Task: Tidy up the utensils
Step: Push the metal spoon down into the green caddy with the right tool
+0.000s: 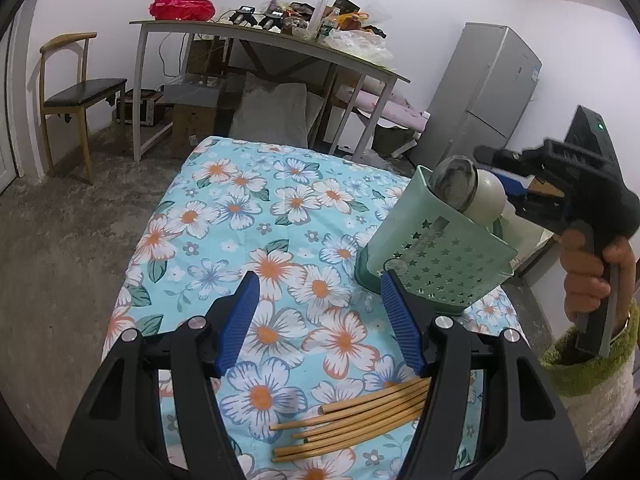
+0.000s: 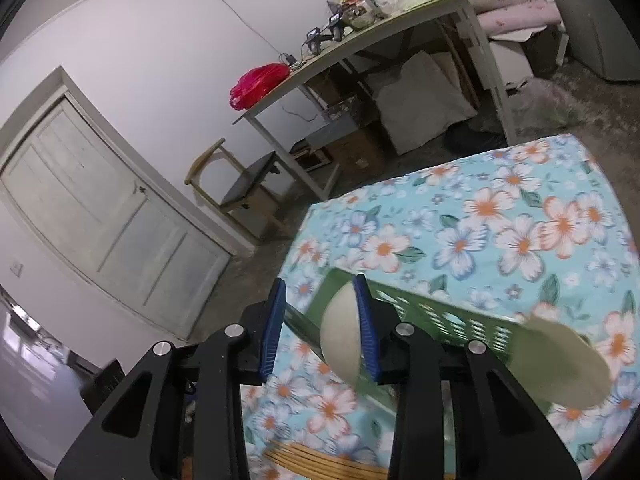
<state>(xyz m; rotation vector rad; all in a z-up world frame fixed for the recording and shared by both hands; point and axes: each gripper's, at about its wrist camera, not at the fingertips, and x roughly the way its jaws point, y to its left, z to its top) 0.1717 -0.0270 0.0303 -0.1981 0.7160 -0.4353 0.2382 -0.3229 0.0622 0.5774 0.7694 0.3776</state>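
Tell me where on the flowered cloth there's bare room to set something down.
The far half of the flowered cloth, from the open left gripper out to the far edge, is bare. So is the strip along its left edge. It's crowded at right around the tilted green holder, and near you, where the chopsticks lie.

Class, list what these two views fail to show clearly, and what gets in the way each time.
- Chopsticks: far ends hidden behind the left gripper, left view.
- Green holder: its inside is blocked by its own wall.
- Right gripper: what its jaws press is motion-blurred, right view.
- Clutter on the desk: too small.
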